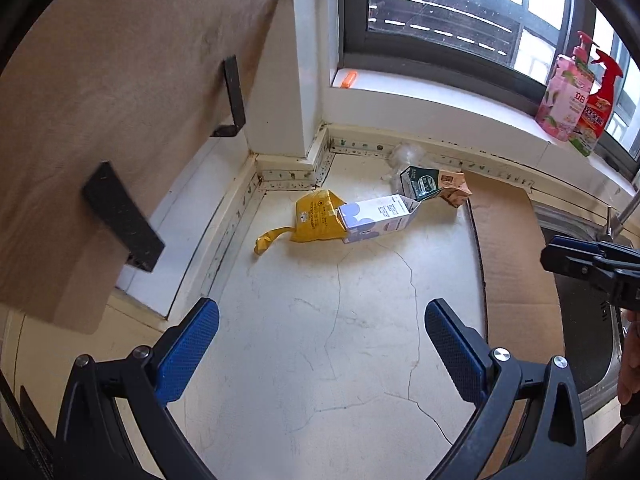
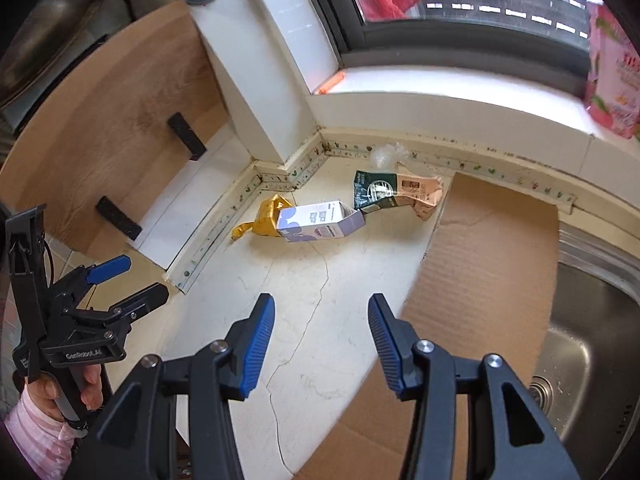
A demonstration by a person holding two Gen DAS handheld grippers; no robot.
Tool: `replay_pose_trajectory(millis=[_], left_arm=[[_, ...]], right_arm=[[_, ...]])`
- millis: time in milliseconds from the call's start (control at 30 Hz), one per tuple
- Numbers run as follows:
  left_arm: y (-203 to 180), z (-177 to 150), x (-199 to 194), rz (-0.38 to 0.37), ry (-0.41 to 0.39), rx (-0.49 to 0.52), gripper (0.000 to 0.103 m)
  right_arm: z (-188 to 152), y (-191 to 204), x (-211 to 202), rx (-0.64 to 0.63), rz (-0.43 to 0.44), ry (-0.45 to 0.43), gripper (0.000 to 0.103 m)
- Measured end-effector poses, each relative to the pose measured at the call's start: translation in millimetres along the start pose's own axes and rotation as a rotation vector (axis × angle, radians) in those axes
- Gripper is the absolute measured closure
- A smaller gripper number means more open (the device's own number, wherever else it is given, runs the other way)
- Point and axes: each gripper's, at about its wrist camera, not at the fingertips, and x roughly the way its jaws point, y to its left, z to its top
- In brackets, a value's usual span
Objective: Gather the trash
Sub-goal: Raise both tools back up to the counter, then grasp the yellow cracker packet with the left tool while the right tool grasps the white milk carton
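- Approach step: both claws gape wide and empty, left claw [image 1: 322, 344] and right claw [image 2: 321, 344] hovering over the surface [image 1: 360, 340].
- Trash lies at twelve o'clock near the wall: yellow wrapper [image 1: 316, 220], white carton [image 1: 378, 218], crumpled green-and-tan carton [image 1: 434, 186], perhaps clear plastic [image 1: 404, 156].
- Next: reach forward and close on the white carton.

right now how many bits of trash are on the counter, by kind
cartons: 2, the white and purple carton and the crushed green and peach carton
wrappers: 1, the yellow wrapper
clear plastic: 1, the crumpled clear plastic by the back wall
total: 4
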Motion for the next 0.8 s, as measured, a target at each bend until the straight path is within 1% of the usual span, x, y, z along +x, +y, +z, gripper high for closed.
replay_pose_trajectory(millis=[200, 300, 400, 500, 567, 633, 733, 800], left_arm=[[2.4, 18.4, 43.3, -0.009, 0.03, -0.02, 0.001], [4.4, 31.6, 64.3, -0.003, 0.036, -0.041, 0.001], [8.2, 47.5, 88.4, 0.015, 0.048, -0.059, 0.01], [10.6, 60.4, 111.1, 0.027, 0.062, -0.079, 0.014], [12.0, 67.9, 123.8, 0.037, 0.067, -0.092, 0.018], [13.2, 75.8, 136.9, 0.035, 0.078, -0.109, 0.027], [15.9, 85.5, 154.3, 0.037, 0.085, -0.137, 0.032], [17.7, 88.9, 165.2, 0.037, 0.09, -0.158, 0.033]], right_arm=[[20.2, -25.7, 48.0, 0.095, 0.054, 0.082, 0.054], [30.0, -29.3, 65.9, 0.132, 0.071, 0.1, 0.054], [39.9, -30.3, 82.5, 0.163, 0.081, 0.107, 0.054], [51.1, -30.4, 97.3, 0.184, 0.095, 0.111, 0.054], [57.6, -31.4, 106.5, 0.196, 0.097, 0.11, 0.054], [62.9, -33.1, 114.8, 0.211, 0.098, 0.113, 0.054], [68.2, -36.9, 125.3, 0.238, 0.103, 0.121, 0.054], [69.4, -37.8, 129.6, 0.246, 0.104, 0.125, 0.054]])
